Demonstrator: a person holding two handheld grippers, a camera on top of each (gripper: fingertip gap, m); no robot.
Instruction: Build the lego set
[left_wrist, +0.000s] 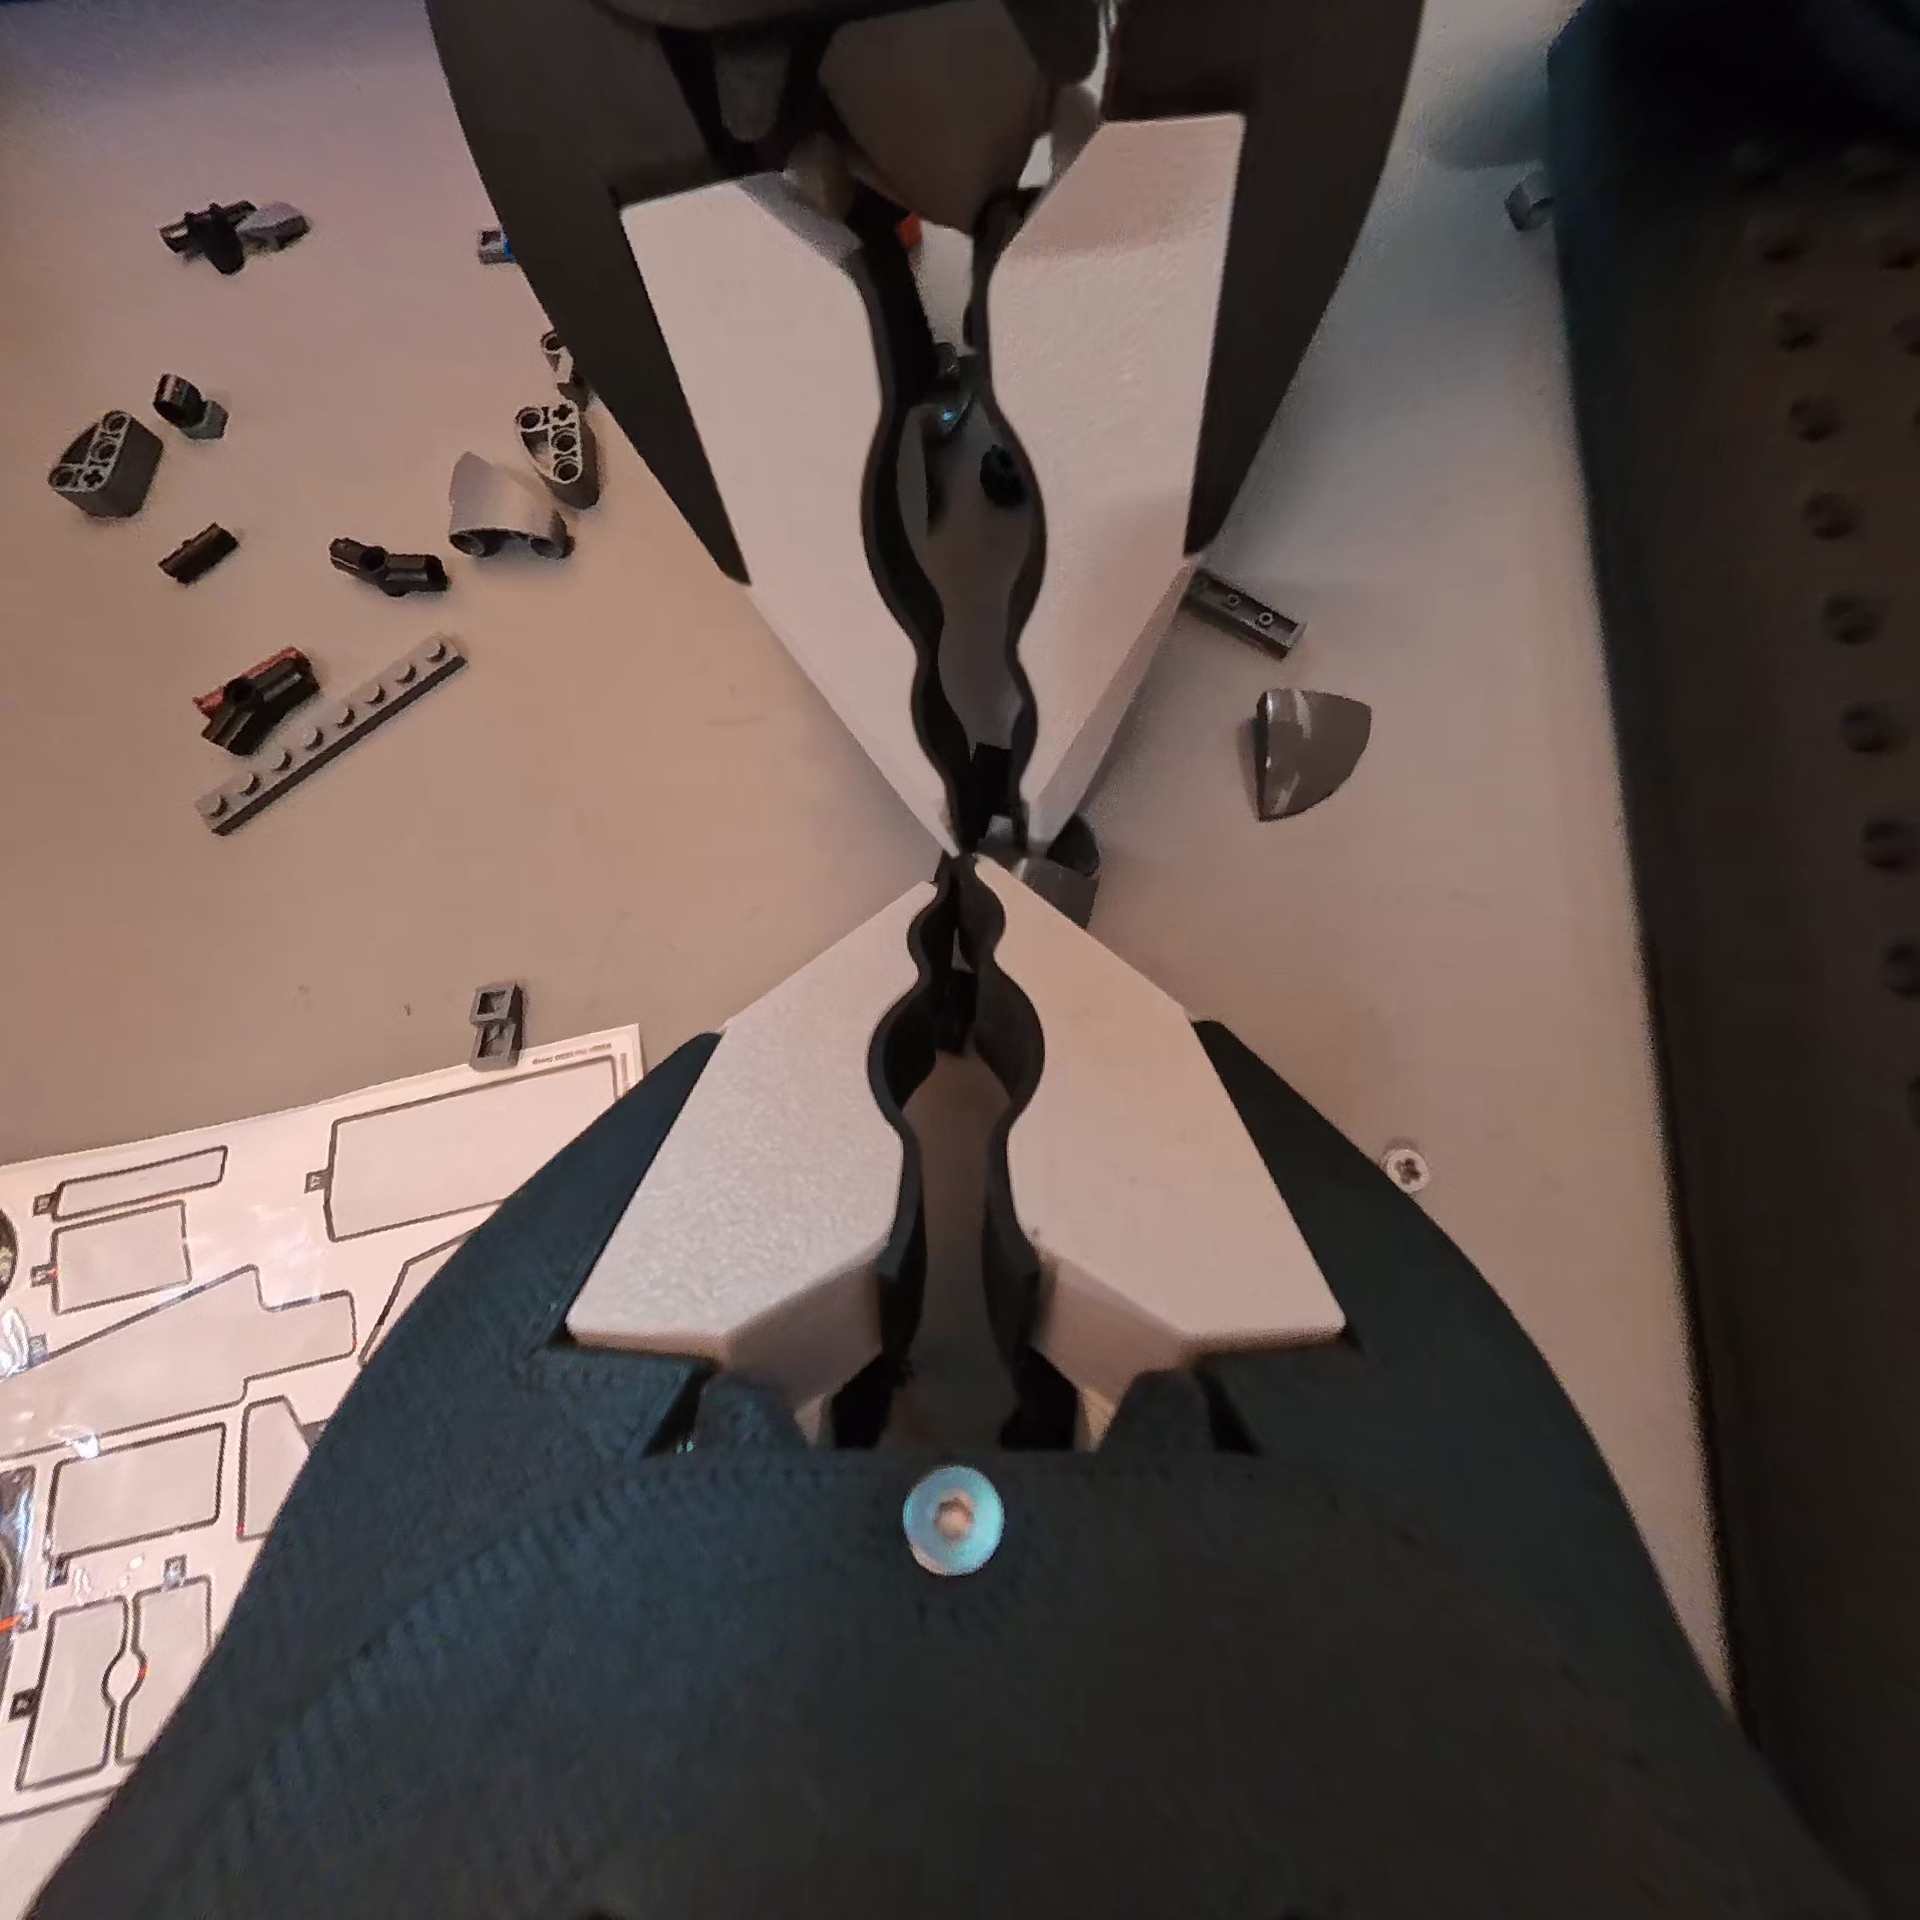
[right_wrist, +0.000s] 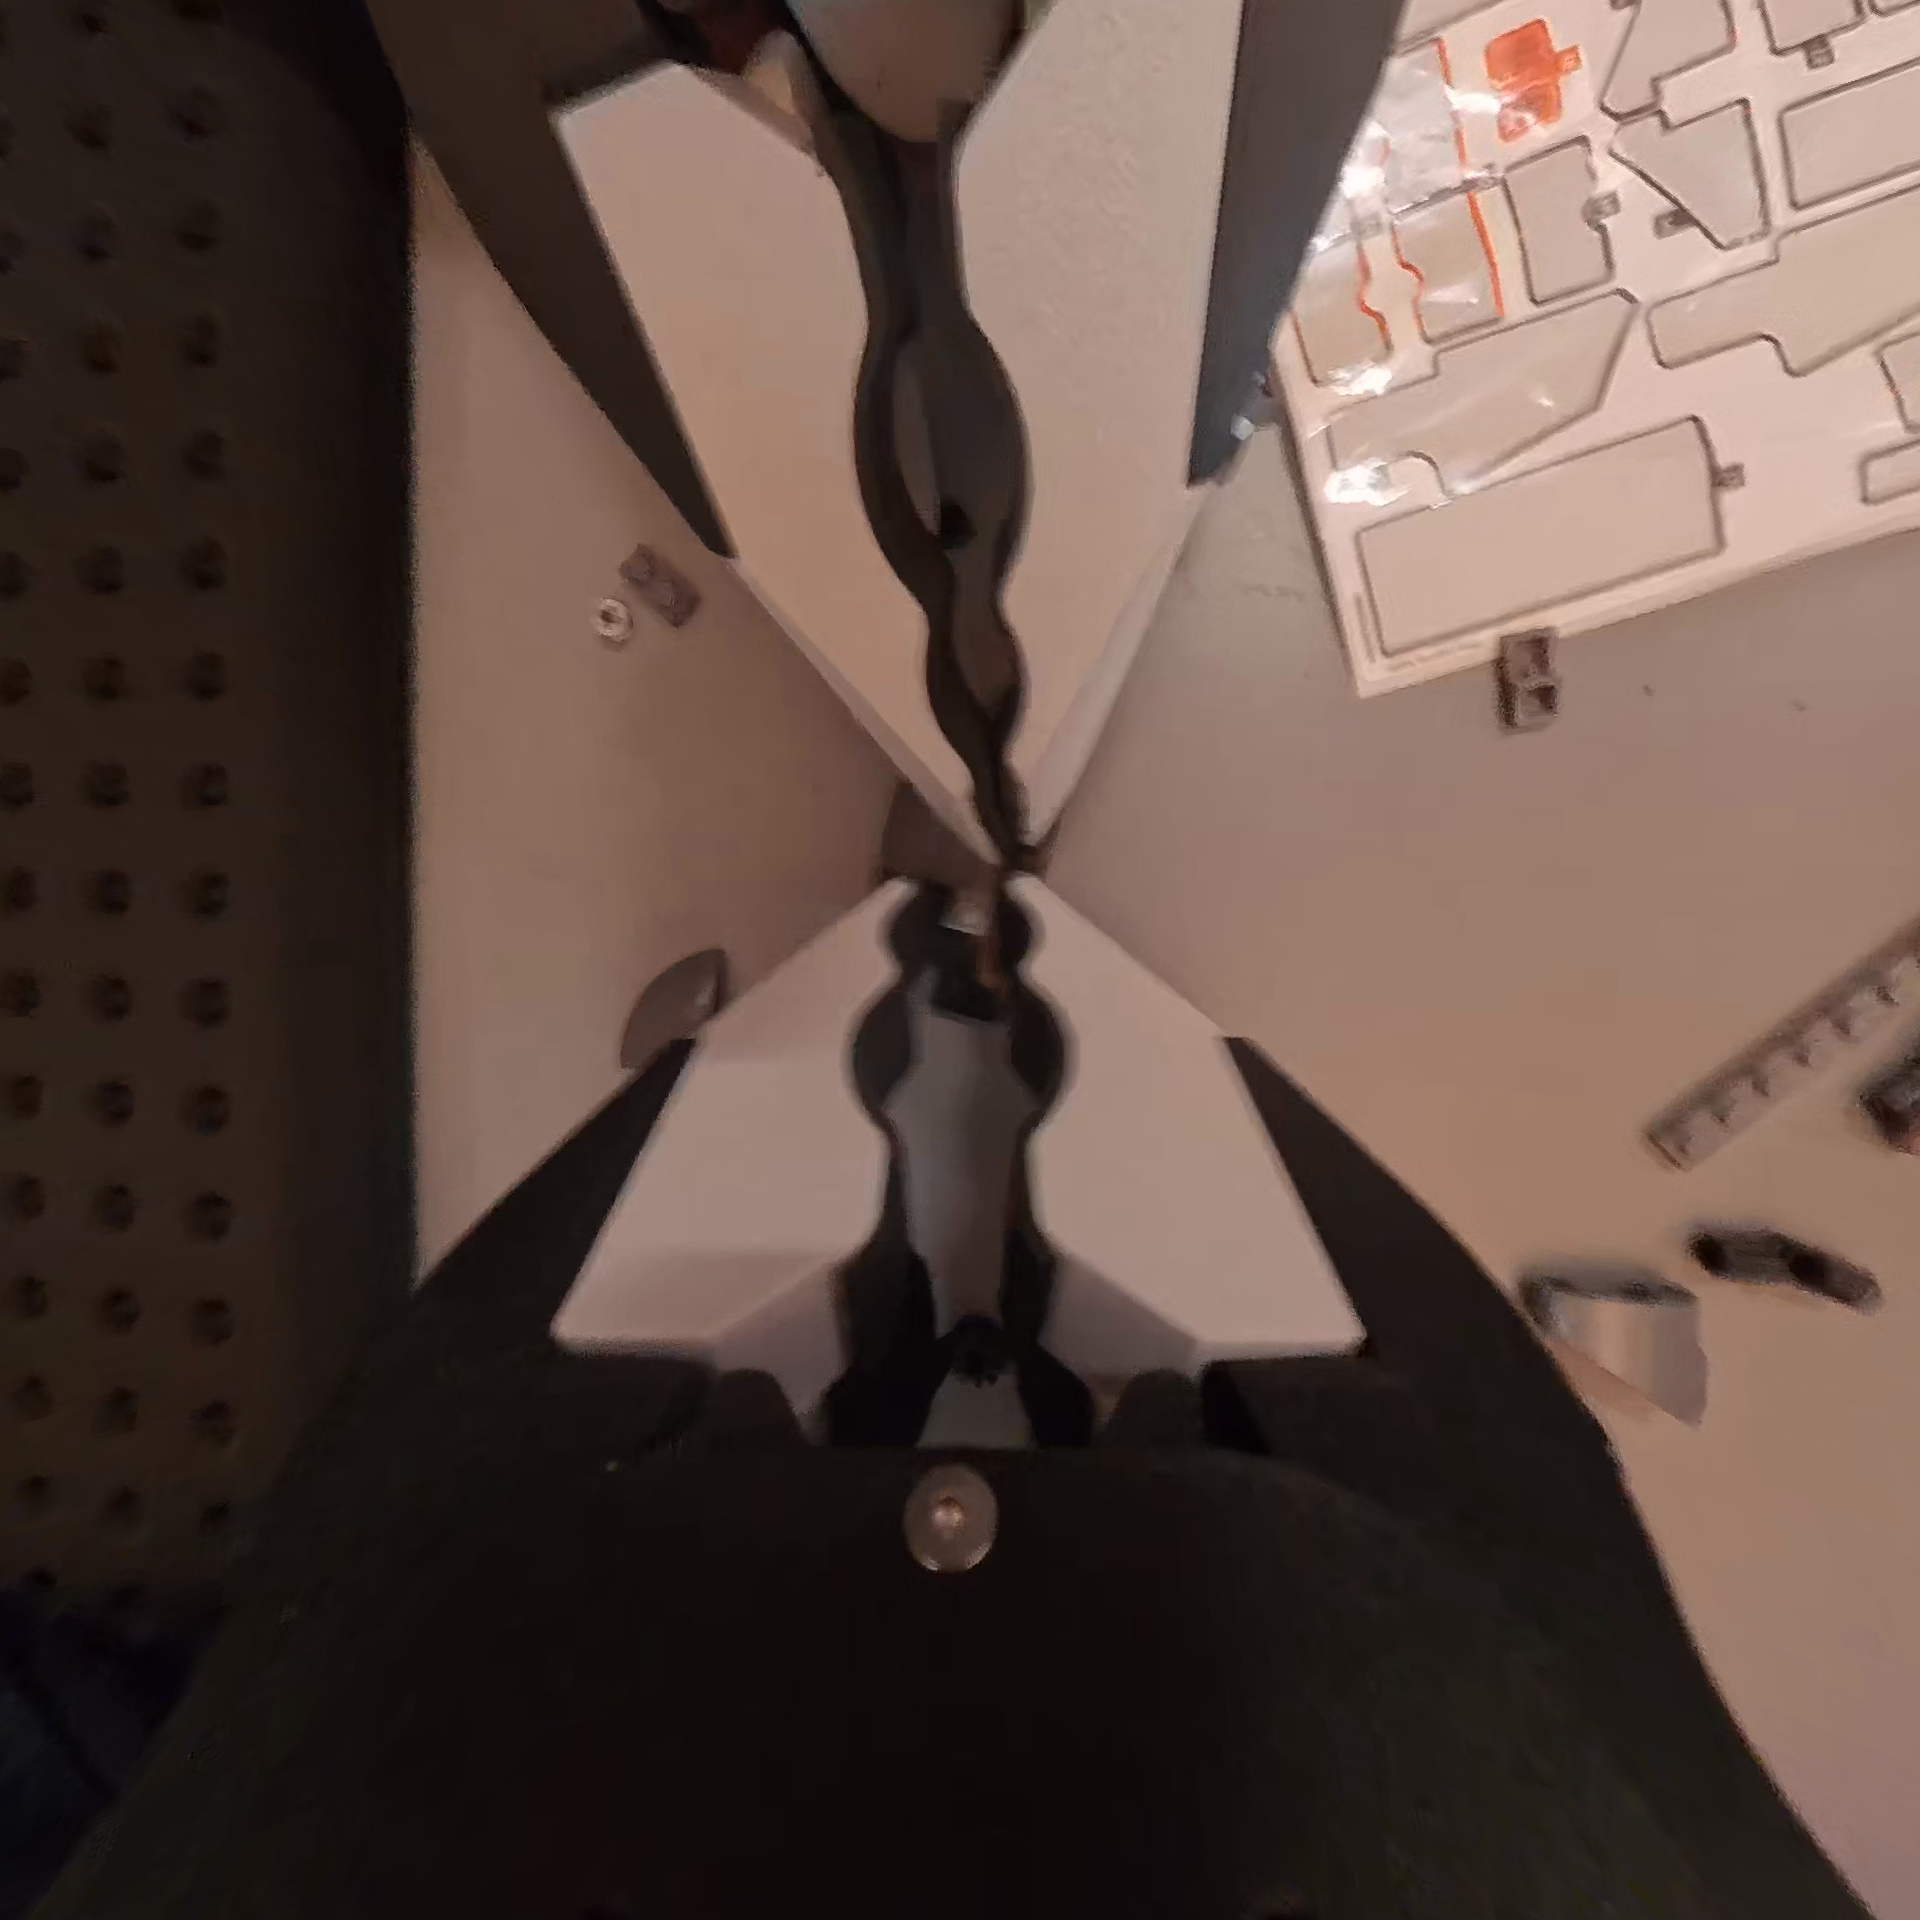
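My left gripper (left_wrist: 964, 868) reaches up from the bottom of the left wrist view, its wavy pads closed together at the tips. It also shows from above in the right wrist view (right_wrist: 1008, 836), pads pressed together. My right gripper (right_wrist: 971, 896) meets it tip to tip and is shut on a small black piece (right_wrist: 966, 971) with a light grey end. The same piece (left_wrist: 992, 769) shows between the right gripper's tips in the left wrist view. A small grey curved piece (left_wrist: 1070, 883) lies on the table just beside the tips.
A dark studded baseplate (left_wrist: 1787, 727) (right_wrist: 156, 727) runs along one side. There is a dark grey wedge (left_wrist: 1304, 748), a long grey plate (left_wrist: 332, 732) (right_wrist: 1808, 1049), a sticker sheet (left_wrist: 208, 1299) (right_wrist: 1610, 364), a small grey bracket (left_wrist: 497, 1023) and scattered black and grey pieces (left_wrist: 499, 499). My left and right fingertips are right by each other. Between my left fingertips and the small grey bracket (left_wrist: 497, 1023) there is roughly 9 cm. Look for it in the right wrist view (right_wrist: 1529, 674) too.
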